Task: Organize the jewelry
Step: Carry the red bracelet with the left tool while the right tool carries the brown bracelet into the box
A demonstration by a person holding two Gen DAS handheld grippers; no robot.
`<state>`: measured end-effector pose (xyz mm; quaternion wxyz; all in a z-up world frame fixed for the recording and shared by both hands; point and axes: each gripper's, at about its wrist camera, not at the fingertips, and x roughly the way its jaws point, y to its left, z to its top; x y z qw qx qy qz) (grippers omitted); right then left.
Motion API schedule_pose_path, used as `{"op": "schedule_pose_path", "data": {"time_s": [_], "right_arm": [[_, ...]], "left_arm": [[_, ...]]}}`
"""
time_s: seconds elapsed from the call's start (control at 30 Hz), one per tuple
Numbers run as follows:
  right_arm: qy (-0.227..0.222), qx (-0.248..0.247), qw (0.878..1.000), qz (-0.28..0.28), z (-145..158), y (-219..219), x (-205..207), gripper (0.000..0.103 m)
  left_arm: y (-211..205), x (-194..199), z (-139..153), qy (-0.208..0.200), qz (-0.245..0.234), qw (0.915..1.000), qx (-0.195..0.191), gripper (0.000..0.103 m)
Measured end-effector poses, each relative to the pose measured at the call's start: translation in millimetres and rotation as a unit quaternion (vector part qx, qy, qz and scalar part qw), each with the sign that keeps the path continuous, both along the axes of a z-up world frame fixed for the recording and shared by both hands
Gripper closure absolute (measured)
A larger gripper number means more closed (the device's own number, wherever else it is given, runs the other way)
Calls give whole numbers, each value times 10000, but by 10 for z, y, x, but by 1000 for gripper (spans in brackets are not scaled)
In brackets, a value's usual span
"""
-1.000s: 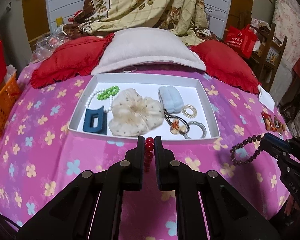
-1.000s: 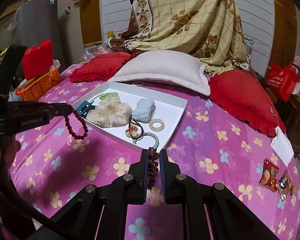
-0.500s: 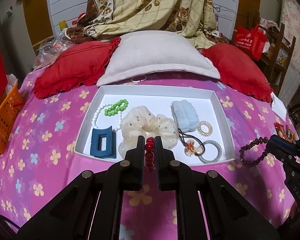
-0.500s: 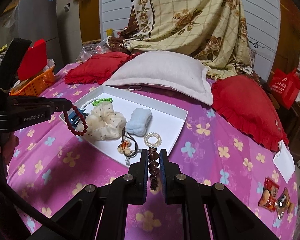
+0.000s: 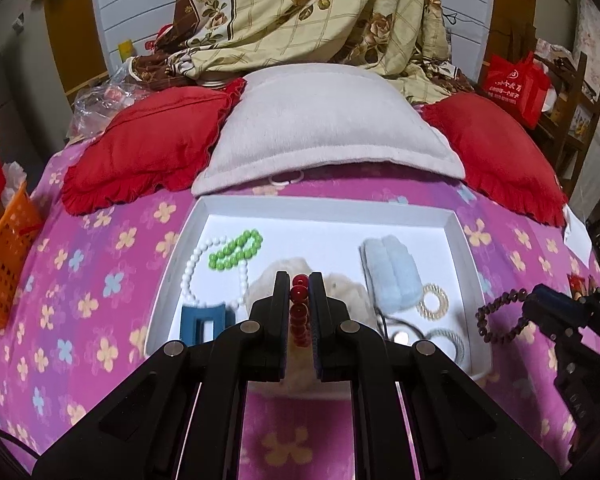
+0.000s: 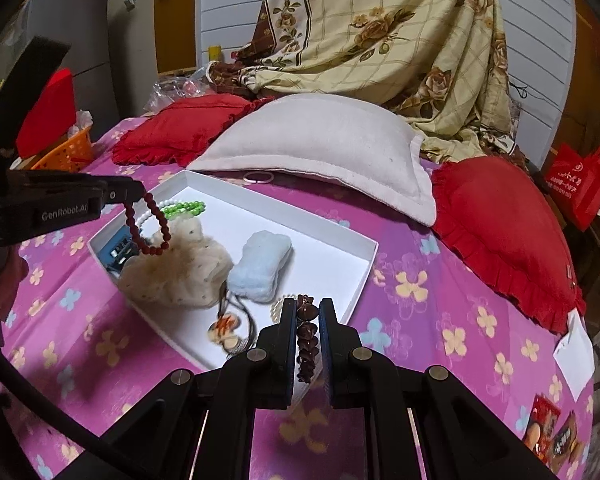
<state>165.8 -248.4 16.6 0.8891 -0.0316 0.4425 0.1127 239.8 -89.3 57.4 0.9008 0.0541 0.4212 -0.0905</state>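
Item: white tray (image 5: 464,240), shallow and rectangular, lay on a pink flowered bedspread (image 5: 100,280) in front of a grey pillow (image 5: 324,128) flanked by two red frilled cushions (image 5: 152,152).

Tray contents, left to right in the left wrist view: white bead string (image 5: 190,276); green bead bracelet (image 5: 236,250), resting partly across the white string; dark blue claw clip (image 5: 202,322) in the near left corner; cream dotted scrunchie (image 6: 176,276) at centre, largely hidden behind the left gripper; pale blue fluffy scrunchie (image 5: 392,276); gold coil hair tie (image 5: 432,300) just beside it; grey hair tie (image 5: 448,340) and a dark elastic with an orange-and-cream charm (image 6: 224,328) near the front edge.

Left gripper (image 5: 299,292): jaws clenched on a red bead bracelet (image 5: 299,312), which hung as a loop over the tray's left part above the claw clip and cream scrunchie, not touching them as far as could be told.

Right gripper (image 6: 307,316): jaws clenched on a dark brown bead bracelet (image 6: 306,340), held over the tray's near right corner; its loop showed in the left wrist view beside the tray's right wall.

Off-tray: pink ring-shaped hair tie (image 6: 258,177) at the pillow's front edge; orange basket (image 5: 4,272) at the left edge of the bed; snack packets (image 6: 548,436) and white card (image 6: 576,352) at the right; red bag (image 5: 516,84) beyond.
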Motion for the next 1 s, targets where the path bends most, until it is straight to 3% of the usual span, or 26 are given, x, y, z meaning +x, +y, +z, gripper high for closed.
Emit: {"op": "schedule_pose_path", "data": {"time_s": [0.4,0.5,0.7,0.9,0.97,1.0], "right_arm": [[133,382,9982,-444,-272,-18,732,93],[217,612,9962,-581,-377,-84,894,93],[654,345,9937,-845,-791,-207,1032,93],[756,444,9930,-796,-964,-144,1022,93],[831,496,9925,-745,-1007,-110,1030,93],[863,543,9920,-743,-1024,-108,1020,93]], "left_arm": [[-403,696,-101,60,-26,9999,-152,95],[-441,833,-234,159,-7,9997,-161,95],[-203,959,-703,571,296,9979,-87,95],[-43,981,-930,772,458,9958,-163,95],[-40,955,-920,718,473,9961,-189,91],[-35,938,-910,696,473,9962,-203,81]]}}
